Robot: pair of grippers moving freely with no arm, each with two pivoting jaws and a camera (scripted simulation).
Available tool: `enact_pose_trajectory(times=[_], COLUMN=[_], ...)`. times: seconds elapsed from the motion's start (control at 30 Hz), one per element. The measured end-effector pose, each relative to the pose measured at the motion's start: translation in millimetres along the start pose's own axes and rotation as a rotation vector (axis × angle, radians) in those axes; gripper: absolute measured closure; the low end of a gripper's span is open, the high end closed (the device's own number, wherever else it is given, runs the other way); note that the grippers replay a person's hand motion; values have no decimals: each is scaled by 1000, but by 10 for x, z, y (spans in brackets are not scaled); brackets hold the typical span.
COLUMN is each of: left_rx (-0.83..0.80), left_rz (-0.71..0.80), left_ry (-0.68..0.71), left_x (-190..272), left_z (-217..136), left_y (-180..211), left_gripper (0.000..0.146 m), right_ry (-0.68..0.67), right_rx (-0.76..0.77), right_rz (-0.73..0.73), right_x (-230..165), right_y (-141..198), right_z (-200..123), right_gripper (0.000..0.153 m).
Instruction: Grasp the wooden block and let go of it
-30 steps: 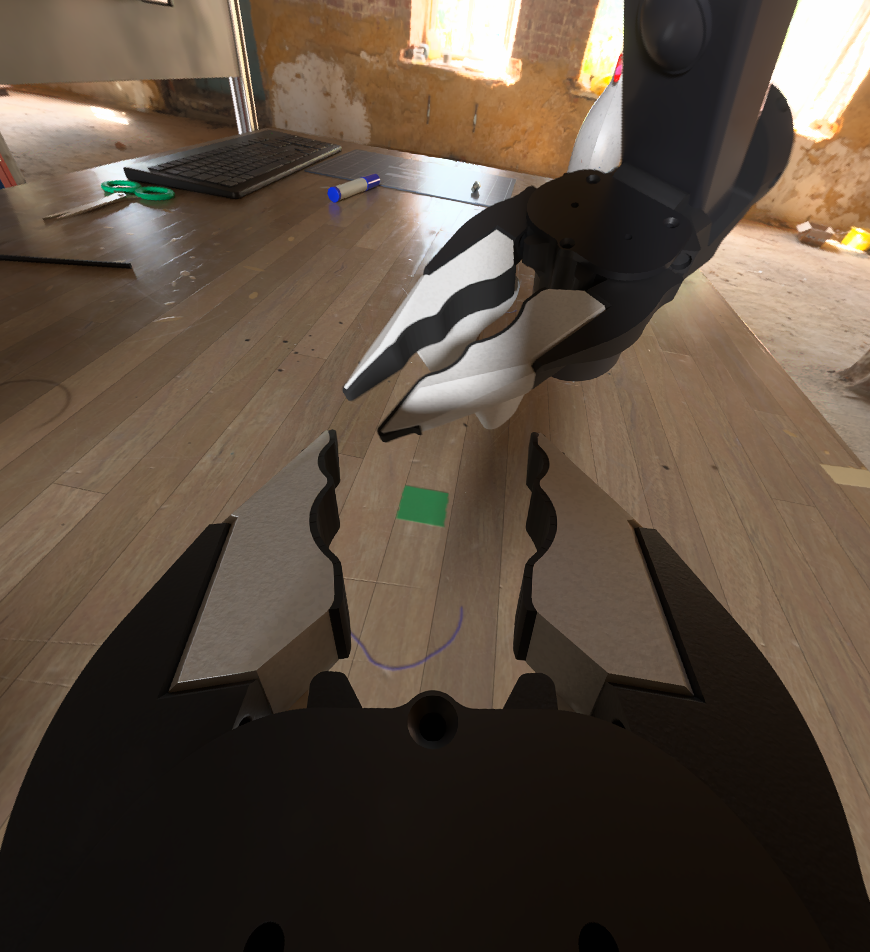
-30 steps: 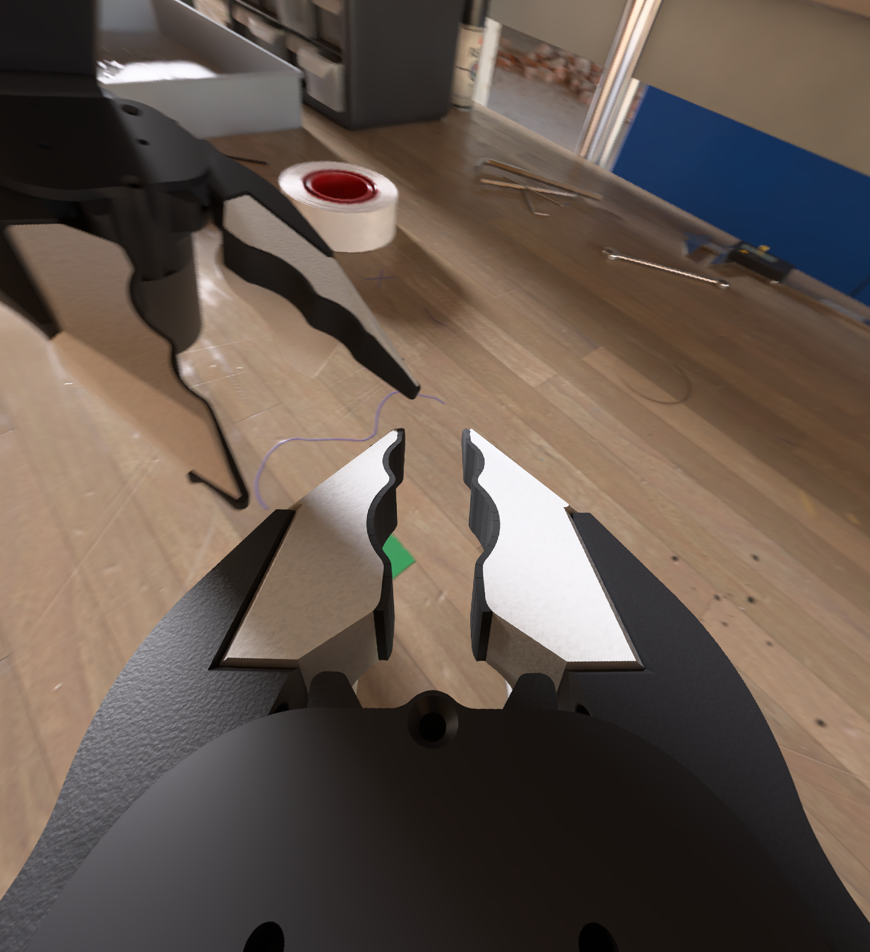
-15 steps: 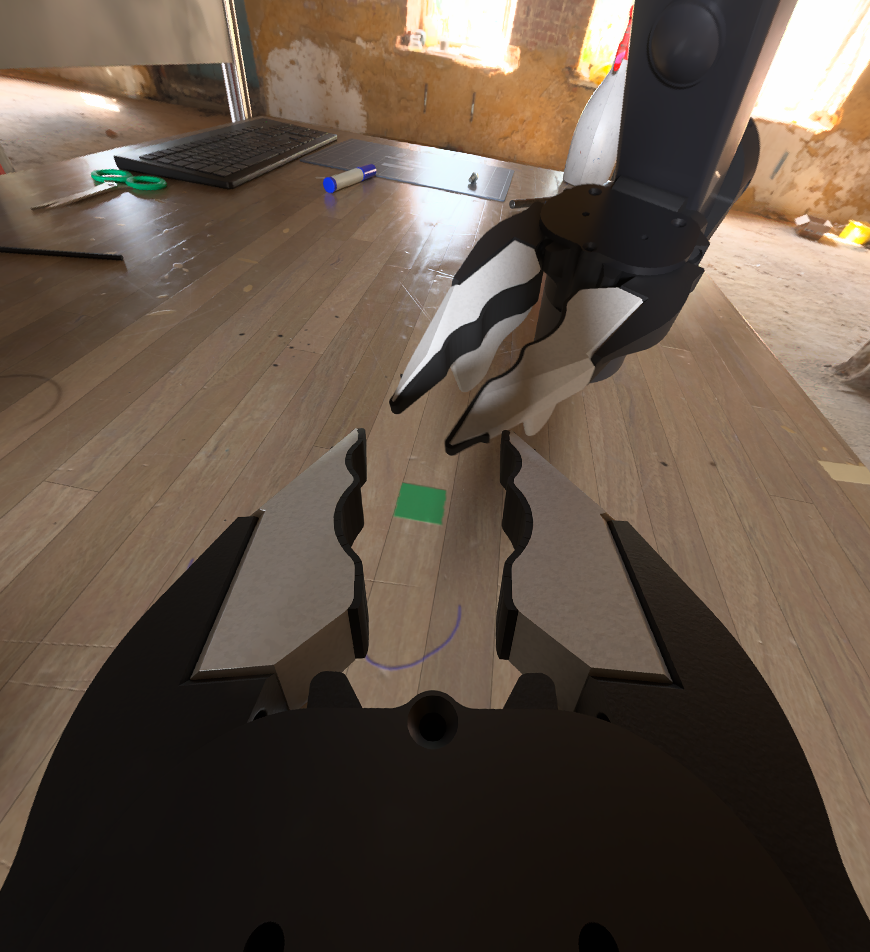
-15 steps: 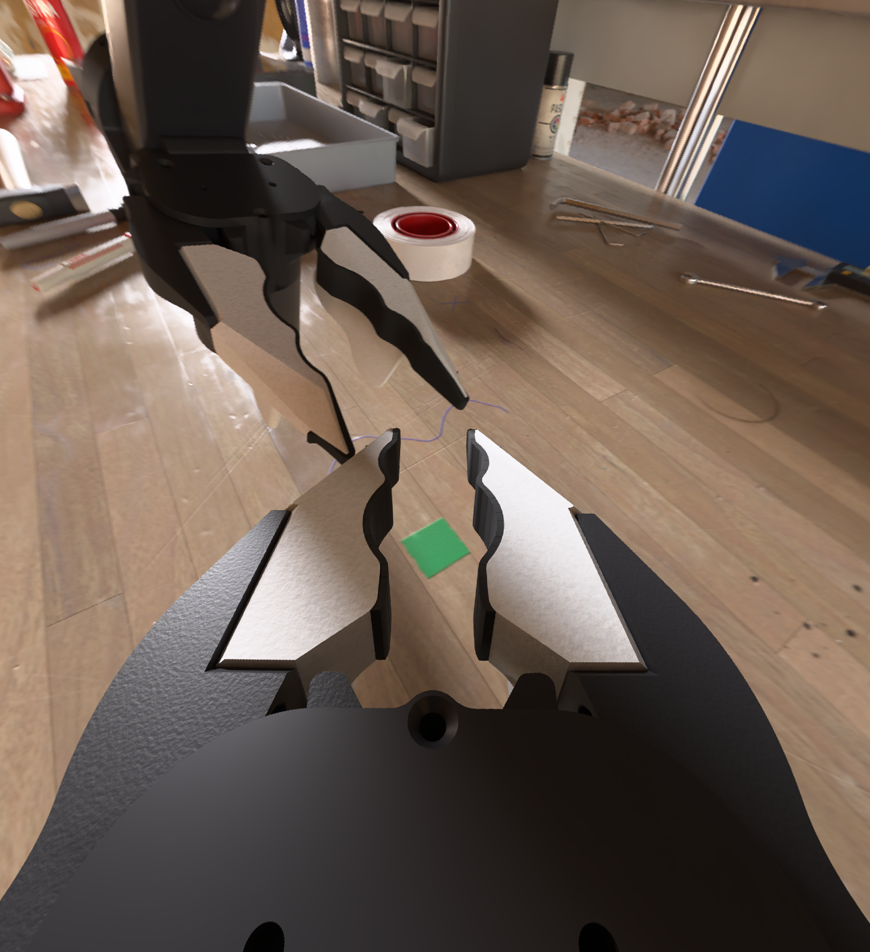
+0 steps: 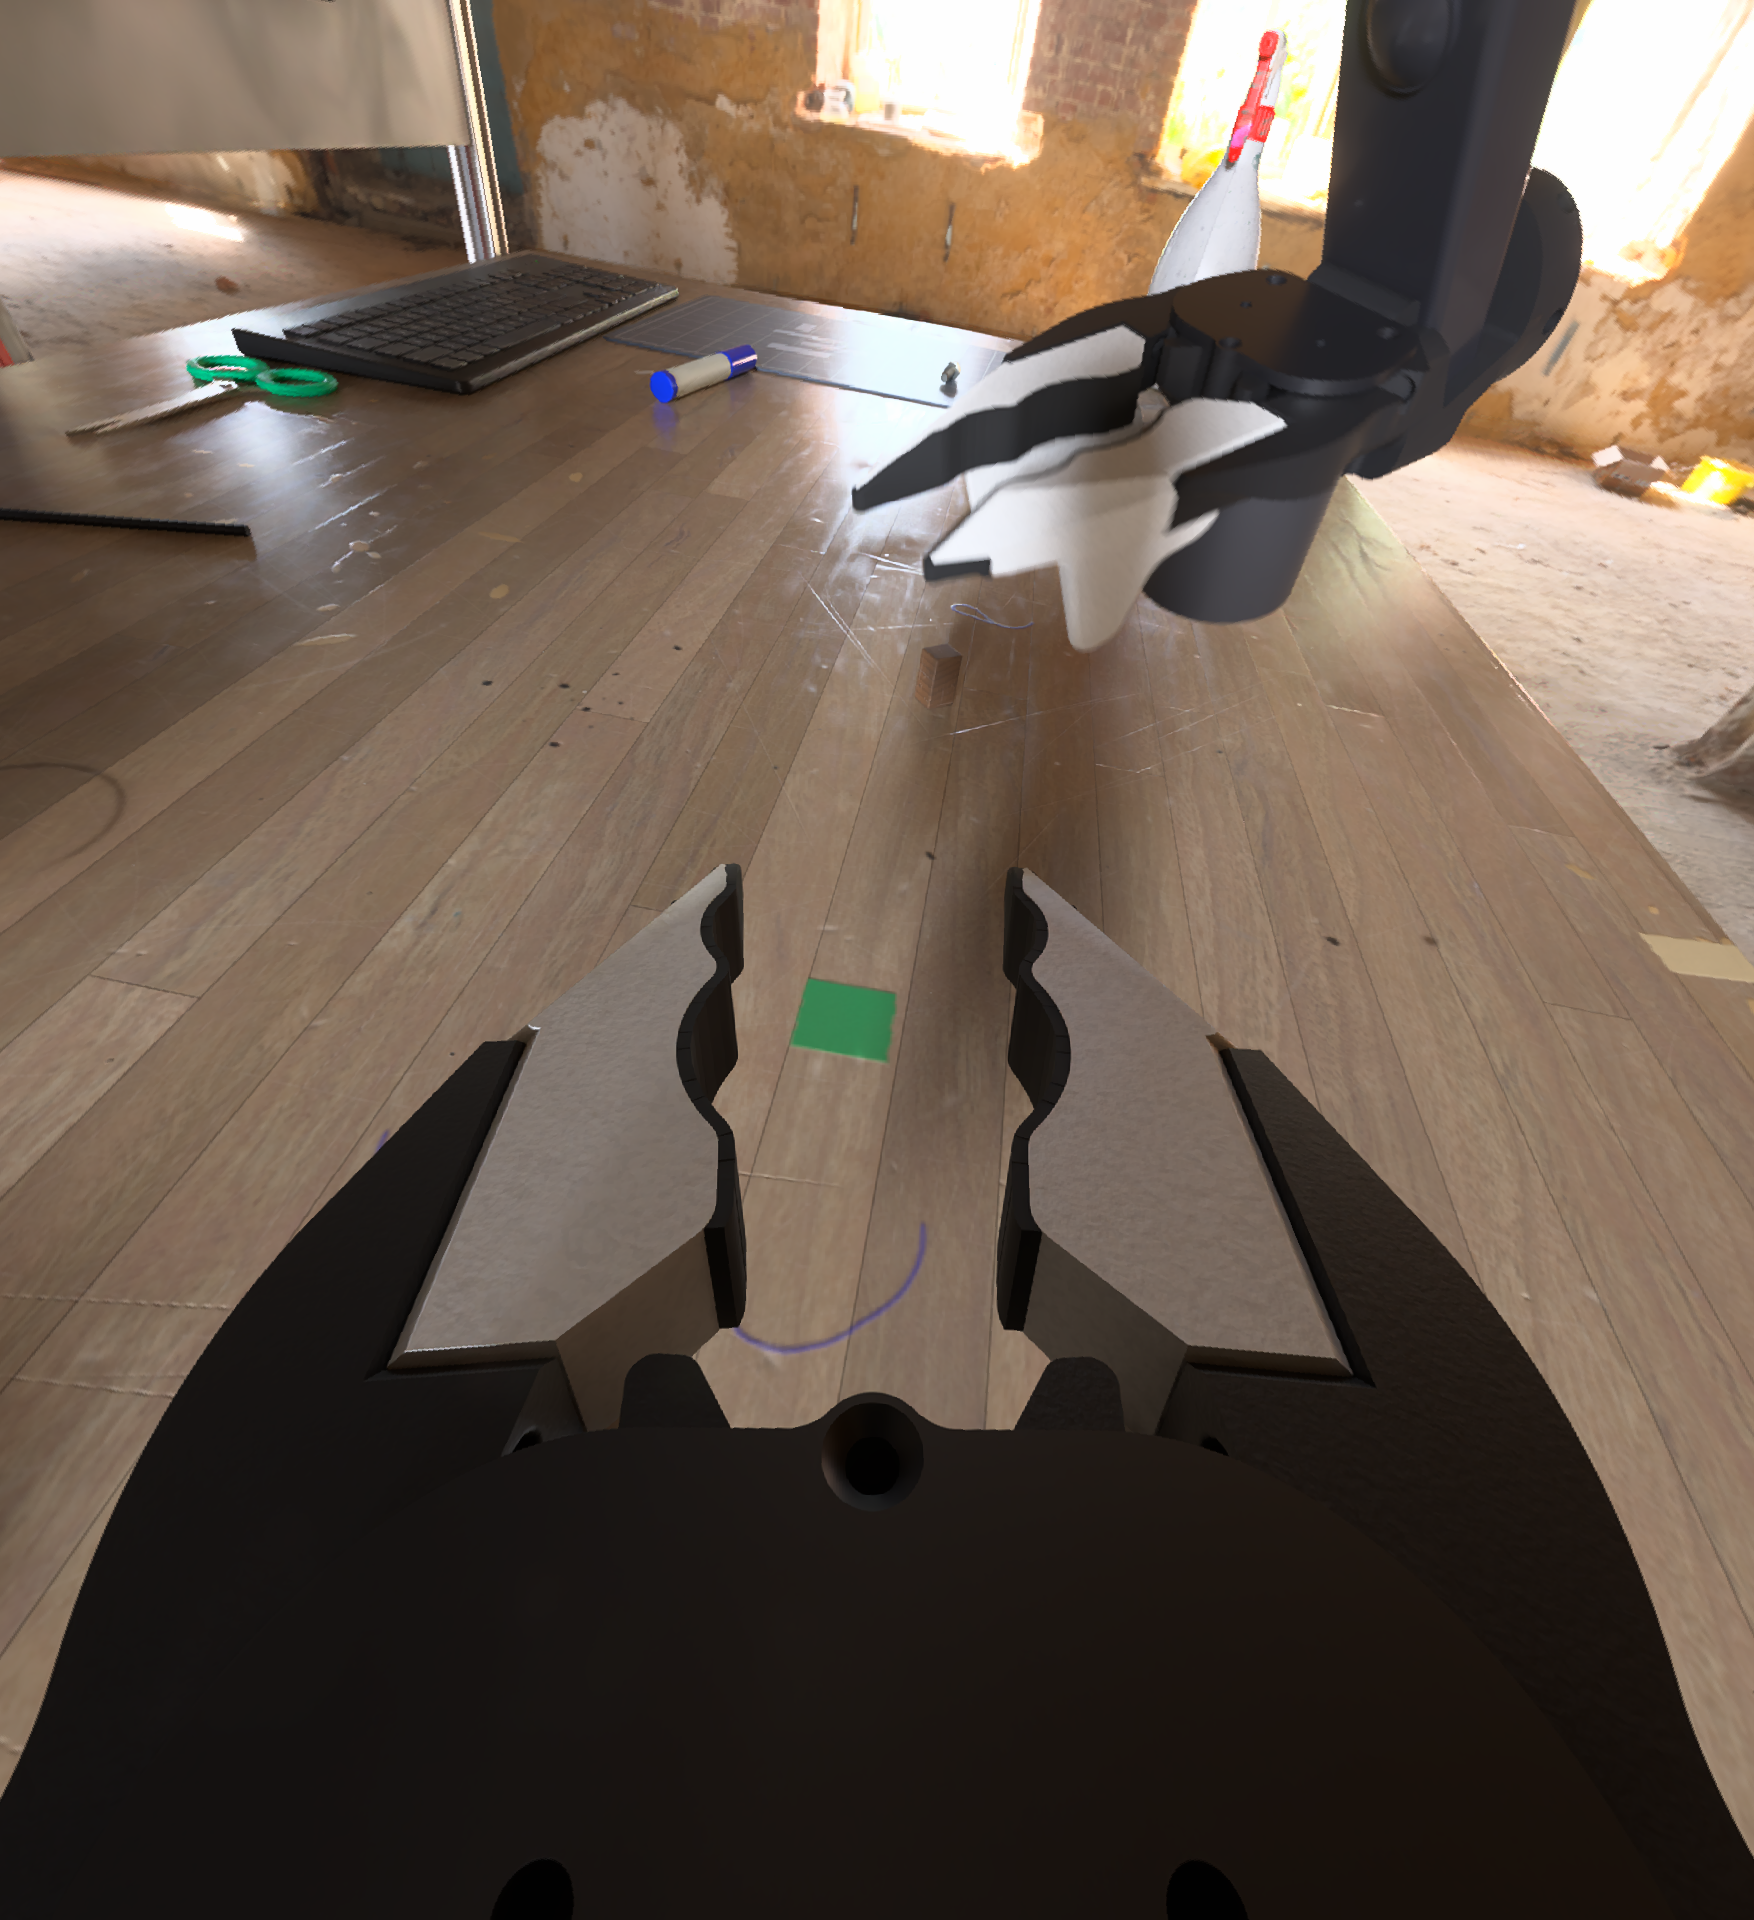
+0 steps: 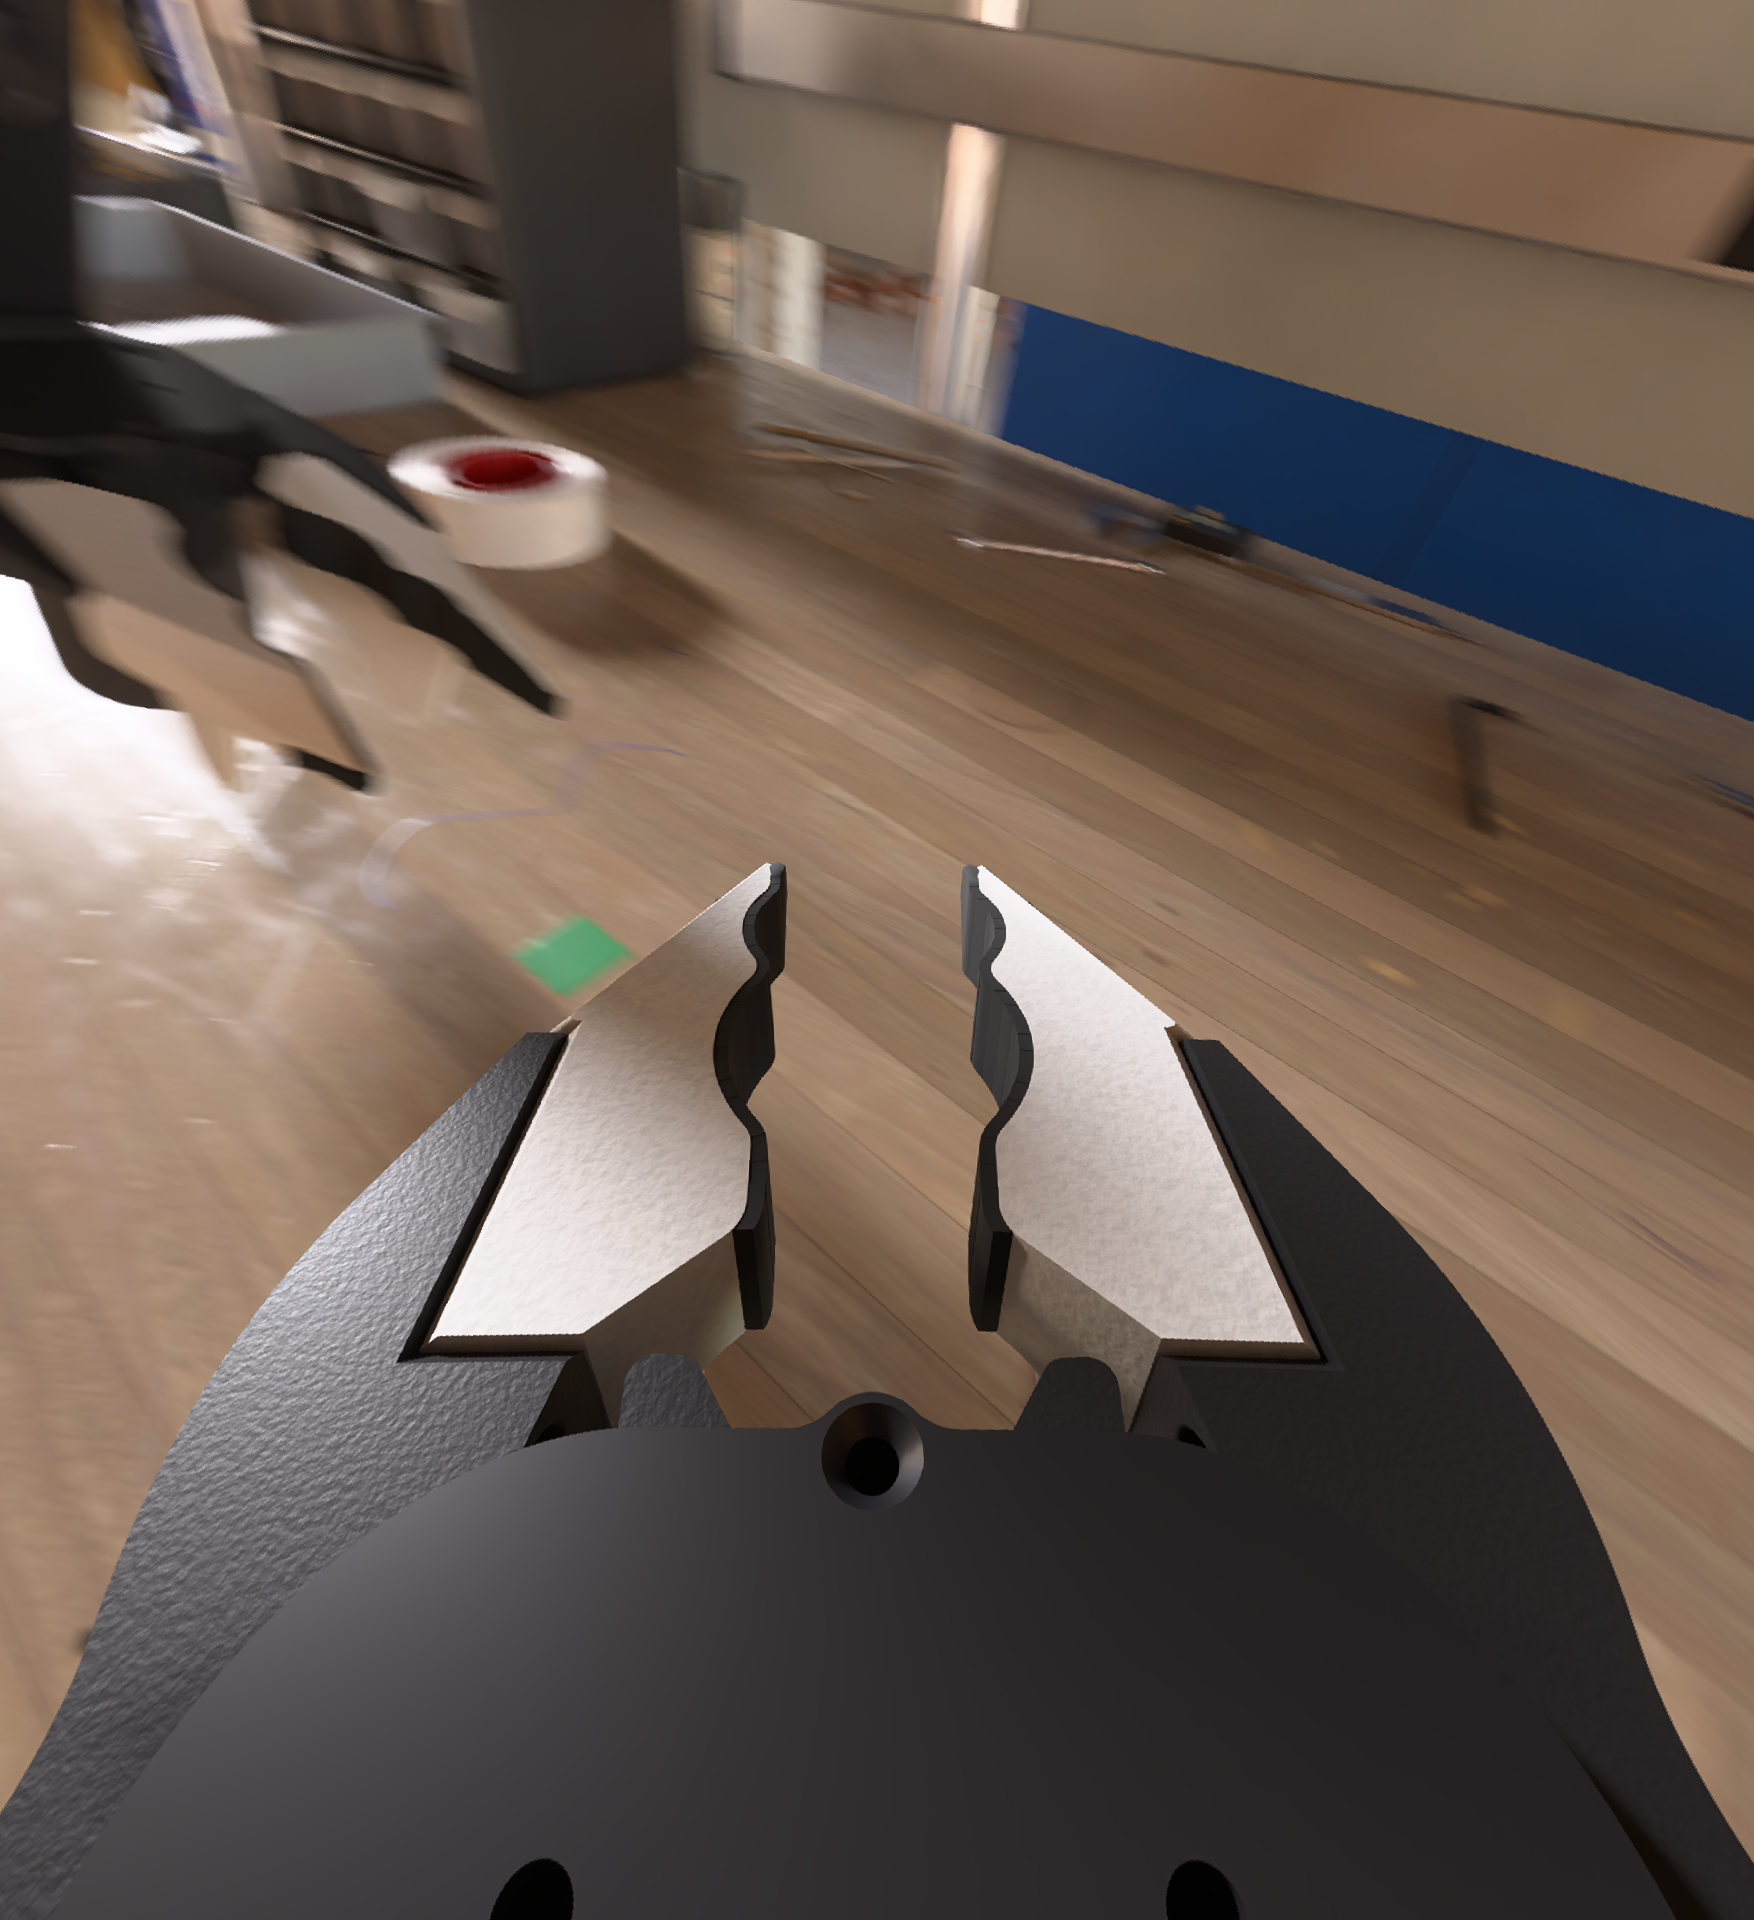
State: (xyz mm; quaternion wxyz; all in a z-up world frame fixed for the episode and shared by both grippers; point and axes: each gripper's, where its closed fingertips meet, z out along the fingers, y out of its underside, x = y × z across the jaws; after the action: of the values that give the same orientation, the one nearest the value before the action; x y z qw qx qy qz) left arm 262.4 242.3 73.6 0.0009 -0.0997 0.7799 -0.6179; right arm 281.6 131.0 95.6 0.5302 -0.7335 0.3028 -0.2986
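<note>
Wooden block stands free between both gaping claws.

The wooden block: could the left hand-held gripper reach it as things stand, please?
Probably yes: the left hand-held gripper is open, and only bare table lies before the wooden block.
</note>
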Motion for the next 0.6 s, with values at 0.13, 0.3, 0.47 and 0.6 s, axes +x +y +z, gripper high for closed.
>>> enact_pose_trajectory(times=[0.13,0.3,0.47,0.6], left_rx=[-2,-5,-11,-9], left_rz=[4,15,18,18], left_ry=[6,10,13,16], left_x=[11,27,33,37], left_z=[1,3,6,4], left_y=[3,10,18,17], left_gripper=[96,96,96,96], right_ry=[263,304,25,-11], right_rx=[-125,-157,-303,-369], right_rz=[77,210,65,62], right_x=[745,1046,557,453], right_y=[271,446,662,883], right_z=[-412,-761,-588,-402], right_gripper=[116,109,108,106])
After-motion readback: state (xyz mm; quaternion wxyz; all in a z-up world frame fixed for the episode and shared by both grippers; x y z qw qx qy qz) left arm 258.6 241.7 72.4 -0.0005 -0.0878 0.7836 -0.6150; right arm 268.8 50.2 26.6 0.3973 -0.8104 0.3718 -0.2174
